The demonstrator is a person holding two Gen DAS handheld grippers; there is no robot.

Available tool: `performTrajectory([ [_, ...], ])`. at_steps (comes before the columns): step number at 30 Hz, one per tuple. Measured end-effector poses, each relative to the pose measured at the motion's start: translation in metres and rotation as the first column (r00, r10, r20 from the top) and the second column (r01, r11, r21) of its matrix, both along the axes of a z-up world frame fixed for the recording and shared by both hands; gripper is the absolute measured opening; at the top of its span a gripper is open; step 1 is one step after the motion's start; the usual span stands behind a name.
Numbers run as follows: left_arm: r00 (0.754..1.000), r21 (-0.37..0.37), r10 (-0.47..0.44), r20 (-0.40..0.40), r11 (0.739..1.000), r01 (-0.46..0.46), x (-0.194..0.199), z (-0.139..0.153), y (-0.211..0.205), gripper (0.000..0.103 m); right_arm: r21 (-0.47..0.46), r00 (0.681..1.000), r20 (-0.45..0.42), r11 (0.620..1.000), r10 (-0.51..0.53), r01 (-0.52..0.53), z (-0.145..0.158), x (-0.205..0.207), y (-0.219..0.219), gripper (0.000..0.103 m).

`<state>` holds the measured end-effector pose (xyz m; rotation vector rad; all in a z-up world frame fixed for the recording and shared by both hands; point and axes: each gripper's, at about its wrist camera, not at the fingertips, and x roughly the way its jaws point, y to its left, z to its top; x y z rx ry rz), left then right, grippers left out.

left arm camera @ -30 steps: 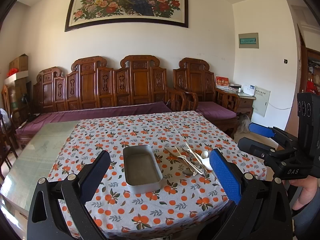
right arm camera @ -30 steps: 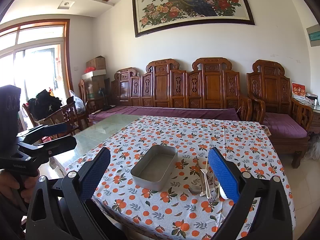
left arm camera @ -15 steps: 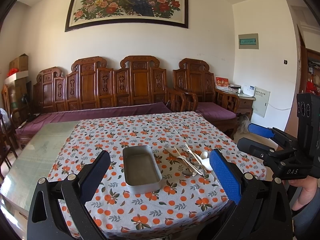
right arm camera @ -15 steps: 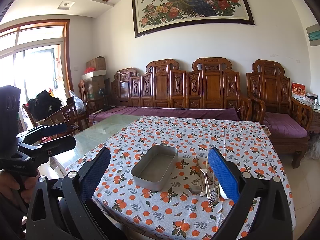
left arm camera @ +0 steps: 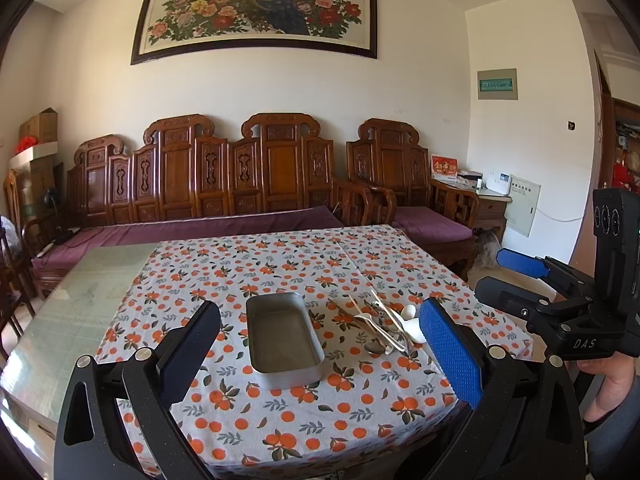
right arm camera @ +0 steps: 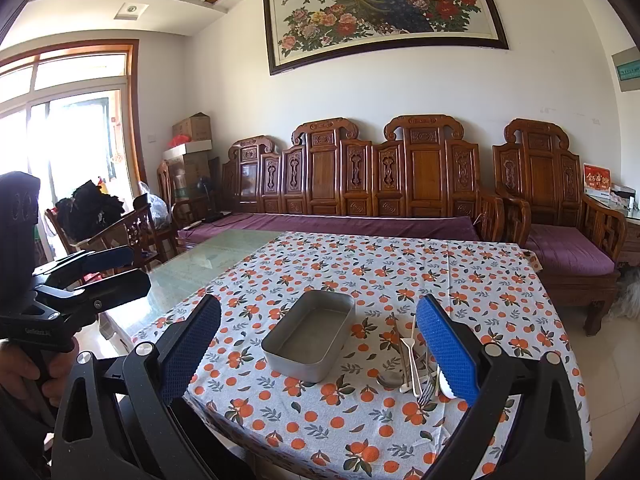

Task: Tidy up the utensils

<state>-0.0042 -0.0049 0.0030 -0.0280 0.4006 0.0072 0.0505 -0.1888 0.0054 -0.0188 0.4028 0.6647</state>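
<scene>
**Both tools hover wide open; utensils untouched beside the tray**

Almost nothing has moved since a second ago: both views hold nearly the same framing, and the utensils and tray lie where they did.

The utensils [left arm camera: 386, 326] lie in a loose heap on the table [left arm camera: 280, 432], just to the right of the metal tray [left arm camera: 282, 338]: metal spoons and a fork crossed over one another, with a white spoon [left arm camera: 412, 322] at the heap's right edge. In the right wrist view the fork [right arm camera: 427, 388] points its tines toward the camera. The tray is empty and sits apart from the heap.

The left tool [left arm camera: 320, 352] hangs above the near table edge, fingers spread wide, holding nothing. The right tool [right arm camera: 318, 350] is likewise spread wide and empty, its blue pad [right arm camera: 446, 350] overlapping the heap in view.

An orange-print tablecloth [right arm camera: 400, 264] covers the table's right part; bare glass shows at its left. A carved wooden bench [left arm camera: 224, 184] stands behind.
</scene>
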Motion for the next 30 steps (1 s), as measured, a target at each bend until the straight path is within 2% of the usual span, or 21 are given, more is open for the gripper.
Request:
performTrajectory([
  [30,1.0,0.001,-0.007,0.011,1.0,0.007,0.001,0.013,-0.001,0.096,0.005,1.0,0.004,1.0,-0.002,0.002,0.003,-0.004,-0.001,0.099],
])
